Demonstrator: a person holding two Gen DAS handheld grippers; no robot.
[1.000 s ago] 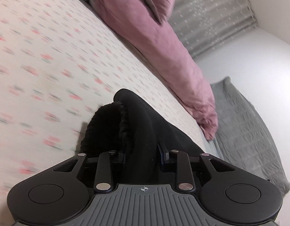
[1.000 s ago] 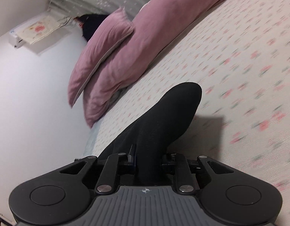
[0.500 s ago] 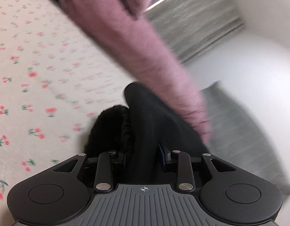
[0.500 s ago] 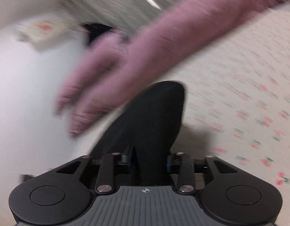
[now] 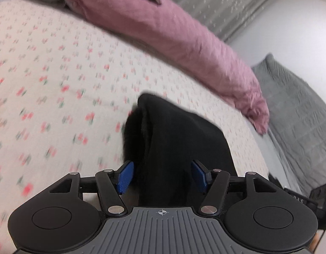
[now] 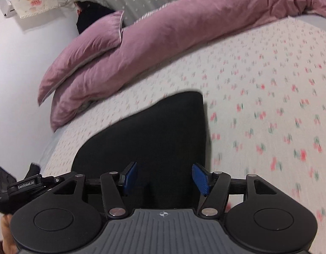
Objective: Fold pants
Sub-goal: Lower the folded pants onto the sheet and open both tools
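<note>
The black pants (image 5: 173, 139) lie on the flowered bed sheet (image 5: 57, 74). In the left wrist view a bunched, folded end with a fuzzy inner side sits between my left gripper's (image 5: 162, 176) spread blue pads (image 5: 125, 176). In the right wrist view a flatter part of the pants (image 6: 158, 131) lies between my right gripper's (image 6: 165, 177) blue pads (image 6: 200, 177), which also stand apart. Both grippers are open, with cloth in the gap but not pinched.
A long pink duvet (image 5: 173, 27) and a pink pillow (image 6: 88, 44) lie along the far side of the bed. A grey blanket (image 5: 296, 110) lies past the bed's right edge. The other gripper (image 6: 25, 185) shows at the right wrist view's lower left.
Both grippers were shut on the pants and have opened. The pants have come down onto the sheet and spread flatter.
</note>
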